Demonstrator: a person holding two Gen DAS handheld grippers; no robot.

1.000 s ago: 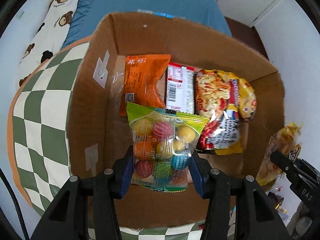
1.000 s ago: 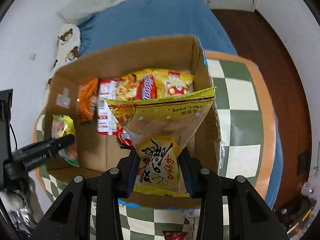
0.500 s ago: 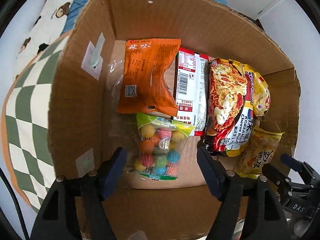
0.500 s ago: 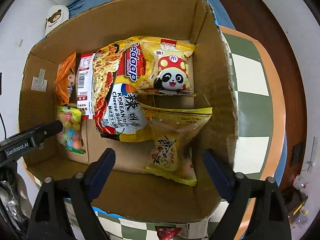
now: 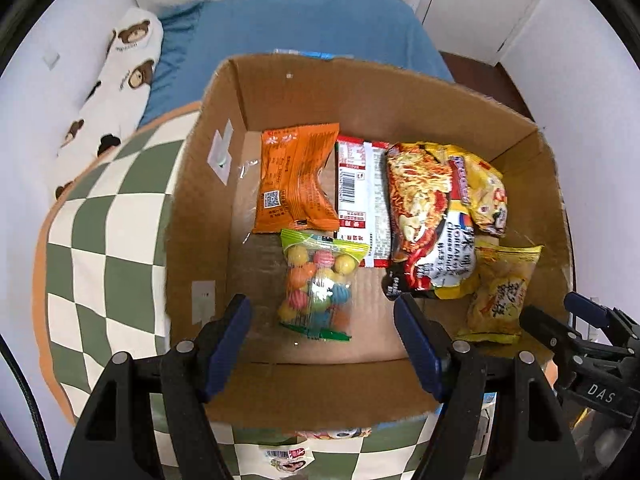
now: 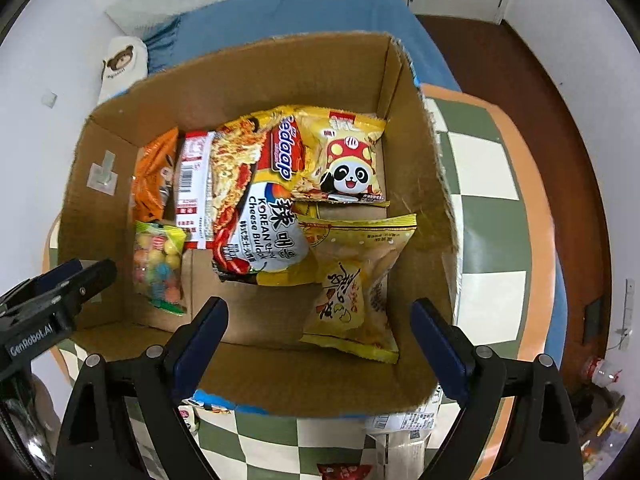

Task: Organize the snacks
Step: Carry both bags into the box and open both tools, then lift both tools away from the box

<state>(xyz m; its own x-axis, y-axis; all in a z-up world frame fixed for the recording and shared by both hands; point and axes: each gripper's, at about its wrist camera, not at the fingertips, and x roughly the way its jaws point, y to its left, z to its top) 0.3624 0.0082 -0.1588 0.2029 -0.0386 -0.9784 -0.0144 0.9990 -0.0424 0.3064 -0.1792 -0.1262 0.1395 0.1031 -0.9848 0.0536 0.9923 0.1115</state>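
Both grippers hang over the box [image 5: 360,92], left [image 5: 322,344] and right [image 6: 320,344] jaws apart, empty; candy bag [image 5: 316,288] and yellow bag [image 6: 352,292] seemingly lie flat inside.

The cardboard box [image 6: 424,184] is matt brown with rough torn edges. The noodle packet [image 6: 260,216] and yellow chip bag [image 6: 352,280] are glossy, crinkled plastic film; the candy bag [image 5: 316,284] is clear and shiny. The checked cloth [image 5: 104,248] looks soft and matt.
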